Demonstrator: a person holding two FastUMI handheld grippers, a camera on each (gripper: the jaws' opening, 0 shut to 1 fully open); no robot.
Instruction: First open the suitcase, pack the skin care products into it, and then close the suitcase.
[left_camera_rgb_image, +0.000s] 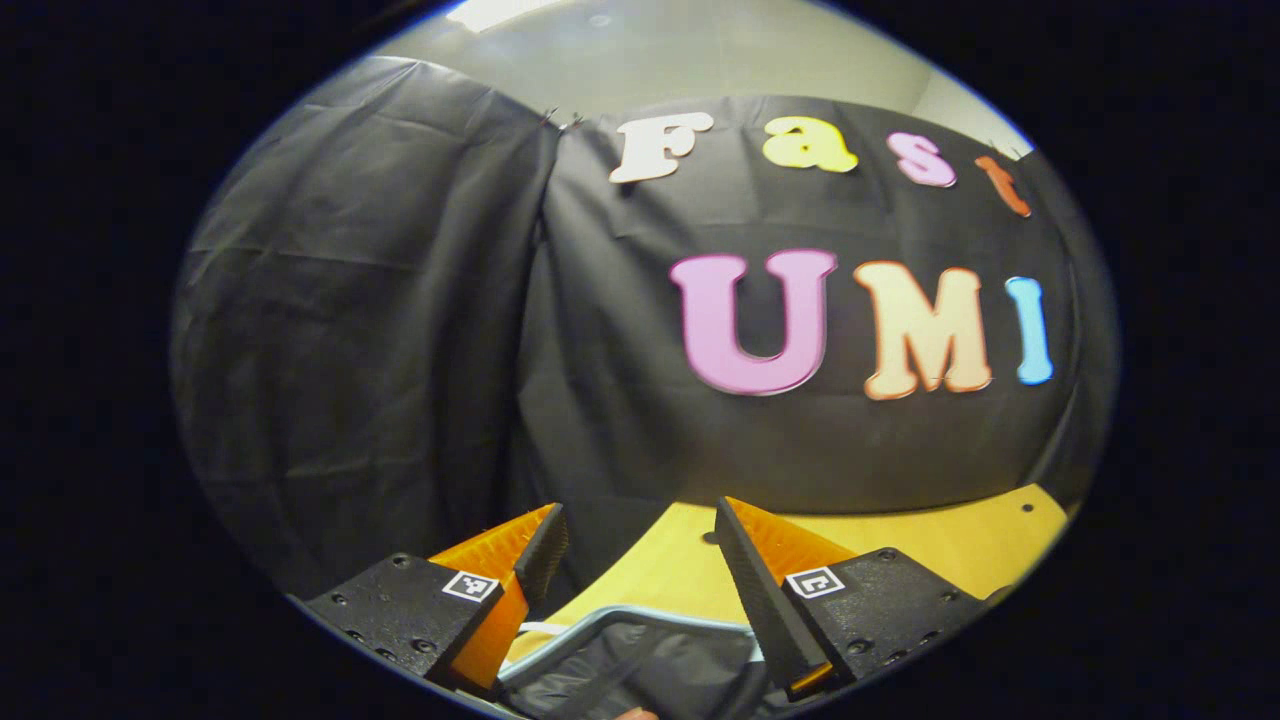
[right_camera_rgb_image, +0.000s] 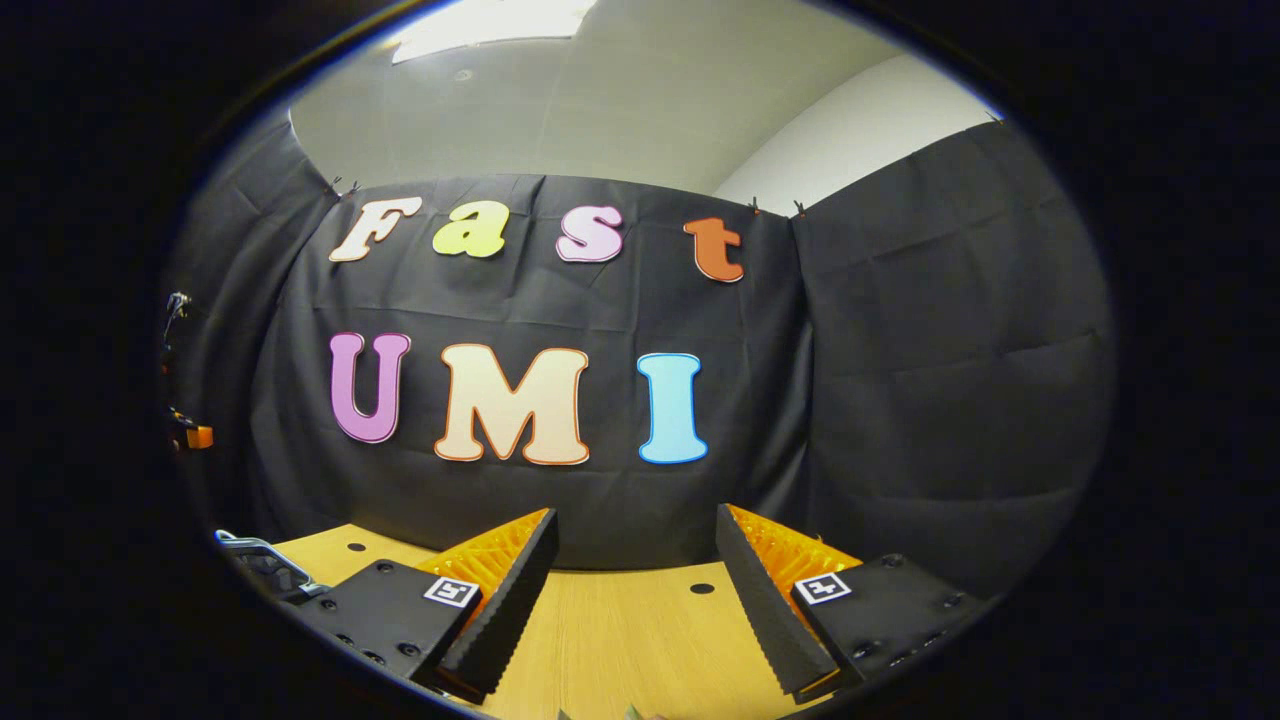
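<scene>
While parted, left gripper (left_camera_rgb_image: 640, 560) over suitcase (left_camera_rgb_image: 640, 665) rim, nothing held.

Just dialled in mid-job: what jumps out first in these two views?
Both tools are open and raised, pointing at the black cloth wall rather than down at the work. In the left gripper view the left tool hangs over the grey-rimmed edge of the suitcase, dark inside, on the wooden table. In the right gripper view the right tool is over bare tabletop, with the suitcase corner at far left.
</scene>
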